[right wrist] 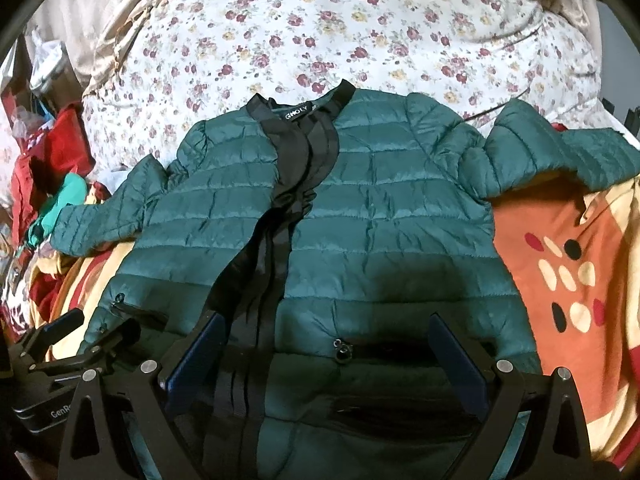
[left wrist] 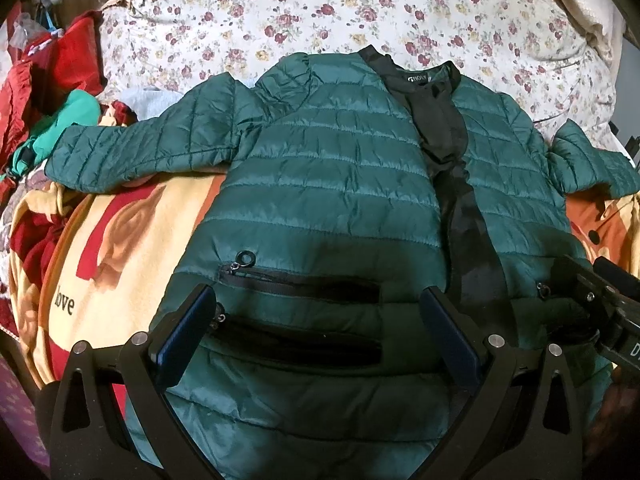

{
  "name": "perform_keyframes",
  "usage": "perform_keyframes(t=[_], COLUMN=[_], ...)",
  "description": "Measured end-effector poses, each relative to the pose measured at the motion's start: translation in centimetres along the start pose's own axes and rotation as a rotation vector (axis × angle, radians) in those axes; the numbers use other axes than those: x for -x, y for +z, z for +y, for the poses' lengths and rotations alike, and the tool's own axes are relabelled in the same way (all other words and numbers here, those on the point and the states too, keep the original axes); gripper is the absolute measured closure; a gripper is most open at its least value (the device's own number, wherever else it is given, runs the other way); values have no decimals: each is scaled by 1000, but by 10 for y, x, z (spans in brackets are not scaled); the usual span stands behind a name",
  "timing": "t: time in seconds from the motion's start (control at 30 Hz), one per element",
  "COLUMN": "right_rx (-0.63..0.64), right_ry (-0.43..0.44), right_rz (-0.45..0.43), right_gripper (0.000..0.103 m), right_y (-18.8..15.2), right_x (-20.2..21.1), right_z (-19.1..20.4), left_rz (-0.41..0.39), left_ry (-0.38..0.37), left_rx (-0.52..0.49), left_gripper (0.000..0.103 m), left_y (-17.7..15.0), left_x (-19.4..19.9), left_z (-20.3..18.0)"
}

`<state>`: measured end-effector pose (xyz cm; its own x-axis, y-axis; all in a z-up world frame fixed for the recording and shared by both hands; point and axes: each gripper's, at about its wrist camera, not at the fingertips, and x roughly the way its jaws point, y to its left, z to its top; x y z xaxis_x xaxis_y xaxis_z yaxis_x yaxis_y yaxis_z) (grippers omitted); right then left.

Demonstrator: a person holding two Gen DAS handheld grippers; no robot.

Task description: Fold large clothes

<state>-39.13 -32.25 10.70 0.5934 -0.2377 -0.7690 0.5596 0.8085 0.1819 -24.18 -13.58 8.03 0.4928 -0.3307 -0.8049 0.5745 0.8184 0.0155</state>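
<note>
Green quilted jacket [left wrist: 340, 184] lies front-up on the bed, spread flat, collar toward the far edge, hem at the near edge under both cameras. Front is unzipped: black placket and lining [left wrist: 444, 132] run down the middle, the two front panels slightly apart near the collar. Collar label [right wrist: 298, 111] is readable in part, lettering too small to trust. Both sleeves are out sideways: one sleeve [left wrist: 136, 152] reaches toward the bed's left edge, the other sleeve [right wrist: 560, 152] toward the right edge, bunched at the shoulder. Jacket sits partly on an orange-and-cream printed blanket [right wrist: 568, 248] covering the near part of the bed; floral sheet [left wrist: 320, 12] covers the far part. Pile of red and teal clothes [left wrist: 60, 92] at the left edge, touching or just under the left cuff, can't tell which. Left hand-held gripper [left wrist: 320, 332] is spread wide, blue pads either side of the two zip pockets [left wrist: 300, 284] on the panel nearest the left edge, nothing between the fingers; looks to be hovering just over the fabric, contact unclear with this fisheye. Right hand-held gripper [right wrist: 326, 360] is also spread wide, straddling the lower placket and the pocket zip pull [right wrist: 342, 350] on the other panel, holding nothing. Each gripper shows at the edge of the other's view, side by side over the hem.
</note>
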Motion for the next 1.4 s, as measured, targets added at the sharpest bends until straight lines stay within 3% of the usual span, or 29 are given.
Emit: perform_keyframes(t=[0.27, 0.83, 1.4], right_rx=[-23, 0, -12], right_ry=[45, 28, 7], right_rz=[32, 38, 10], right_gripper=[3, 3, 3], right_y=[0, 6, 34], right_x=[-6, -11, -14], right_z=[1, 9, 8], left_rz=[-1, -3, -55], left_ry=[-5, 10, 31], left_rx=[-3, -29, 19], left_gripper=[1, 1, 1], left_y=[0, 0, 31], left_x=[-1, -4, 4], left_z=[2, -1, 17])
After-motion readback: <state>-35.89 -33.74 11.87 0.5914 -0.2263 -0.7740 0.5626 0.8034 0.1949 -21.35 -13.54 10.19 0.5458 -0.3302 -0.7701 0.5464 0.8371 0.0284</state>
